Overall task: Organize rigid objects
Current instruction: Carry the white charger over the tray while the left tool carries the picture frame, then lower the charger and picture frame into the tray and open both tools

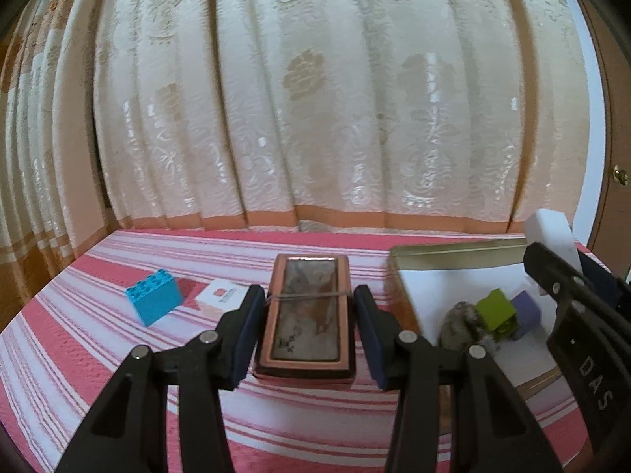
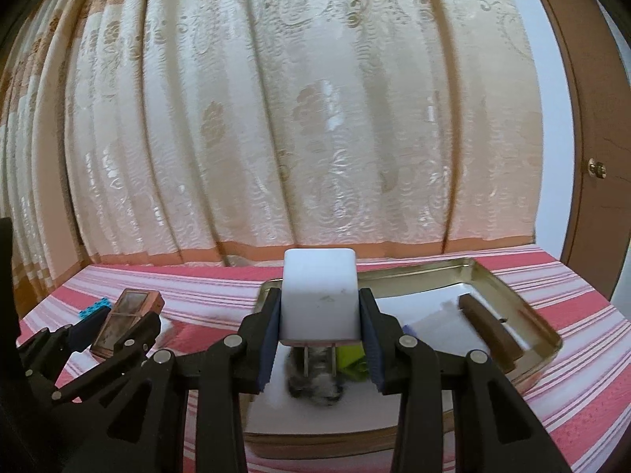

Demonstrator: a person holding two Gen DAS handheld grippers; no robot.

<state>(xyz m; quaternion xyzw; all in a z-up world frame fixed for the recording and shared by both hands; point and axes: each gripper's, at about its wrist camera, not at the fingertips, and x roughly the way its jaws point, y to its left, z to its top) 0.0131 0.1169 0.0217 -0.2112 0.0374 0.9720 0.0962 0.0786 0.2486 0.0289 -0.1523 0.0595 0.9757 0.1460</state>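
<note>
Both pictures are bright, with soft, warm daylight. The light seems to come through the pale curtain (image 1: 315,98), which shines in small white patches. The blue block (image 1: 154,298) throws a short, soft shadow on the striped cloth (image 1: 98,354). The metal tray (image 2: 508,287) gleams along its rim. Both views bulge like a ball, so straight folds bend, and the corners go black. The curtain pattern looks a bit smeared, and the grey lump (image 2: 315,386) in the tray is blurry.

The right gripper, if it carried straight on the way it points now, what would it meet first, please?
Most likely the far wall of the metal tray, or the curtain behind it if it clears the rim. The right gripper holds a white charger block above the tray; depth is uncertain.
</note>
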